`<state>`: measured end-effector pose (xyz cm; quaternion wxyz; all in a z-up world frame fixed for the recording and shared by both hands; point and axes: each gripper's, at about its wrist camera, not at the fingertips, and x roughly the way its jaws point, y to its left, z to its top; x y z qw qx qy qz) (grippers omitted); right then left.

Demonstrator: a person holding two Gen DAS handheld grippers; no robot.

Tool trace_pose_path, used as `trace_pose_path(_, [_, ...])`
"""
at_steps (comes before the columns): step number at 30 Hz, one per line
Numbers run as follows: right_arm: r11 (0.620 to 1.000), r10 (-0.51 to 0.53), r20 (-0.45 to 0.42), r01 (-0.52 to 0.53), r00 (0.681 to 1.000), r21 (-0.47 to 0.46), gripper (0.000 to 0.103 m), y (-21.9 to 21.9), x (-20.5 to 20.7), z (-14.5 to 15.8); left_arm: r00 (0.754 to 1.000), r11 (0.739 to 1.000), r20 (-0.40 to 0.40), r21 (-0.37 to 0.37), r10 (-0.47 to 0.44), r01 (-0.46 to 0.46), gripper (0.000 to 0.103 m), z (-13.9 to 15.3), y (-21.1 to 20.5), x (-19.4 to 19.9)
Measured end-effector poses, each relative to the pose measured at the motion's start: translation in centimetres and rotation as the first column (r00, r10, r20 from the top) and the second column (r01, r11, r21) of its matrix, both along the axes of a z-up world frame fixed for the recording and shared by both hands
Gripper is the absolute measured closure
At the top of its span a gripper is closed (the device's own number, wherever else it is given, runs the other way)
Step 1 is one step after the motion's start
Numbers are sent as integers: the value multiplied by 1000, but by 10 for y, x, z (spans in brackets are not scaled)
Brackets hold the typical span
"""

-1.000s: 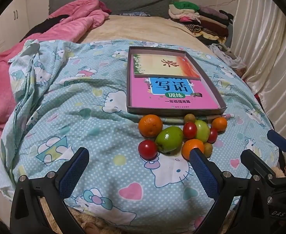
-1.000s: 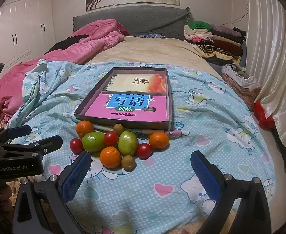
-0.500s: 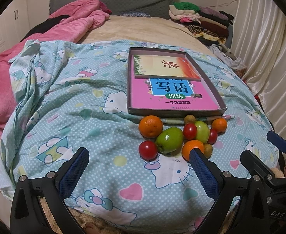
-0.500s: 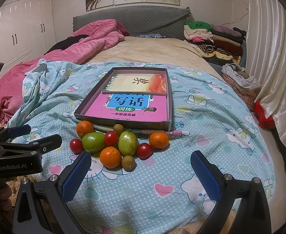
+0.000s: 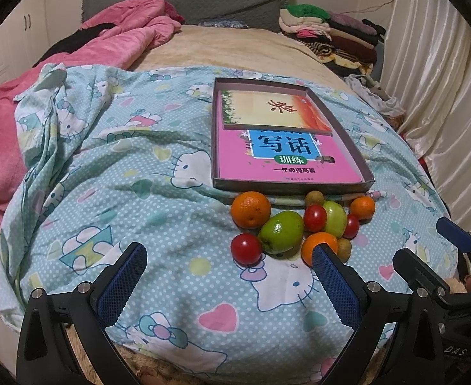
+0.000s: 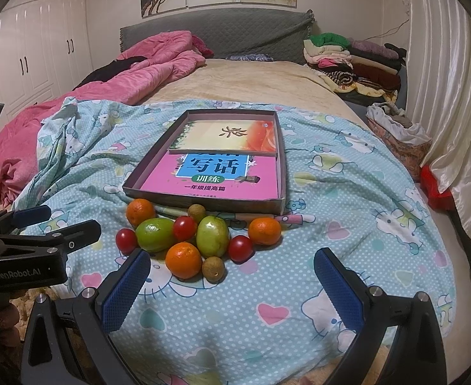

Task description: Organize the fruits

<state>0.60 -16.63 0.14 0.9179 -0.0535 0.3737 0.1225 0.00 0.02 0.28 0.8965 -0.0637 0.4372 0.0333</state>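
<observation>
- Left wrist view: left gripper hovered low over the blue cartoon-print quilt, fingers spread wide, nothing between them.
- Fruit cluster lay ahead of that gripper, toward its right finger: large orange, green fruit touching it, red tomato nearest the gap between the fingers.
- Second orange sat partly hidden behind the right fingertip; a small brown fruit just beside it.
- Farther on: second tomato, paler green fruit, third tomato, small orange, another brown fruit.
- Shallow box lay just beyond the cluster, holding a pink book and a smaller book on top.
- Right wrist view: right gripper likewise wide apart and empty, above the quilt.
- Cluster sat ahead of it, nearer its left finger; orange and brown fruit closest, green fruit beyond the left fingertip.
- Left gripper showed at that view's far left edge, beside the fruit, not touching any.
- Pink blanket was heaped far off to the left; folded clothes far right.
</observation>
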Motion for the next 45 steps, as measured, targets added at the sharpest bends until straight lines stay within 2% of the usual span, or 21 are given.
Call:
trace_pose_path(11, [1000, 10, -27, -9, 1000, 2, 0, 7, 9, -9, 999, 1000, -53, 5, -11, 11, 1, -13, 8, 8])
trace_pose_path(17, [1000, 25, -64, -25, 998, 0, 0, 12, 15, -18, 988, 1000, -151, -2, -25, 25, 1, -23, 12, 14])
trace_pose_path(23, [1000, 14, -118, -16, 993, -9, 0, 14, 24, -30, 990, 999, -132, 9, -51, 53, 1, -31, 10, 20])
trace_pose_path(25, [1000, 20, -124, -21, 992, -9, 0, 16, 26, -33, 988, 998, -143, -26, -61, 57, 1, -34, 12, 22])
trace_pose_path(27, [999, 38, -131, -39, 991, -2, 0, 19, 28, -35, 987, 996, -145, -64, -71, 62, 2, -37, 12, 23])
trace_pose_path(32, [994, 112, -161, -107, 981, 37, 0, 31, 33, -44, 986, 996, -147, -58, -82, 74, 5, -41, 16, 31])
trace_pose_path(33, [991, 131, -172, -124, 976, 49, 2, 33, 35, -47, 985, 995, -148, -59, -83, 75, 9, -41, 17, 32])
trace_pose_path(34, [990, 138, -181, -131, 974, 52, 8, 35, 36, -49, 985, 995, -149, -61, -87, 79, 15, -42, 18, 34])
trace_pose_path(36, [986, 160, -199, -150, 967, 66, 18, 39, 39, -54, 983, 994, -157, -77, -94, 83, 21, -45, 19, 36])
trace_pose_path(41, [979, 202, -221, -189, 954, 80, 34, 48, 42, -63, 977, 989, -171, -104, -125, 108, 28, -51, 17, 41])
trace_pose_path(43, [975, 221, -227, -209, 948, 79, 41, 52, 44, -66, 973, 984, -173, -117, -151, 132, 38, -53, 14, 42])
trace_pose_path(45, [972, 235, -227, -224, 945, 73, 45, 55, 44, -67, 969, 982, -179, -119, -169, 150, 39, -55, 11, 44])
